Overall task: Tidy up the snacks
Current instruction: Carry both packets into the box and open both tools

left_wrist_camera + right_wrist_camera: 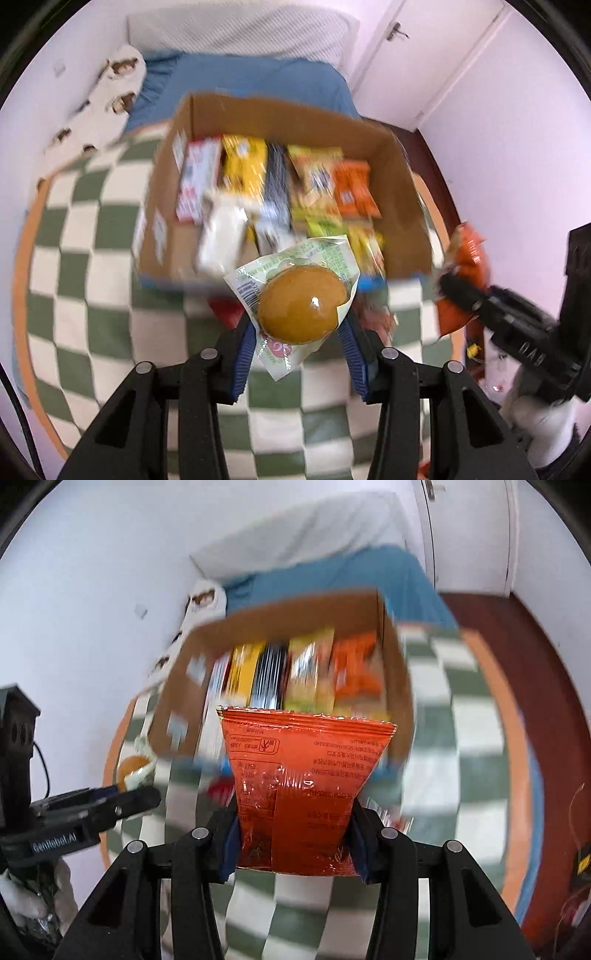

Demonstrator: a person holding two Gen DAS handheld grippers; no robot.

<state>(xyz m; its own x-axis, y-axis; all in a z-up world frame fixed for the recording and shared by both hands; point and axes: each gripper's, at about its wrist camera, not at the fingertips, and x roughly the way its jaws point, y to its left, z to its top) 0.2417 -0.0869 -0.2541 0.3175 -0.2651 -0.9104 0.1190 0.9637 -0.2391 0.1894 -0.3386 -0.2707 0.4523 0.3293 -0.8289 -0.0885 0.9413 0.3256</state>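
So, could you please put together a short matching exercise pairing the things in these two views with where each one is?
Things:
1. jelly cup
2. orange packet
3. yellow box
4. cardboard box

Places:
a. on the checkered blanket
b. in the right tongs
c. inside the cardboard box
d. in the left tongs

Pairs: 1-d, 2-b, 3-c, 4-a

Home bedroom: bed (255, 79), pillow (240, 33).

Both wrist views look down, close, along their fingers (354, 332), sharing the cardboard box (280, 114) on the checkered blanket (88, 236).
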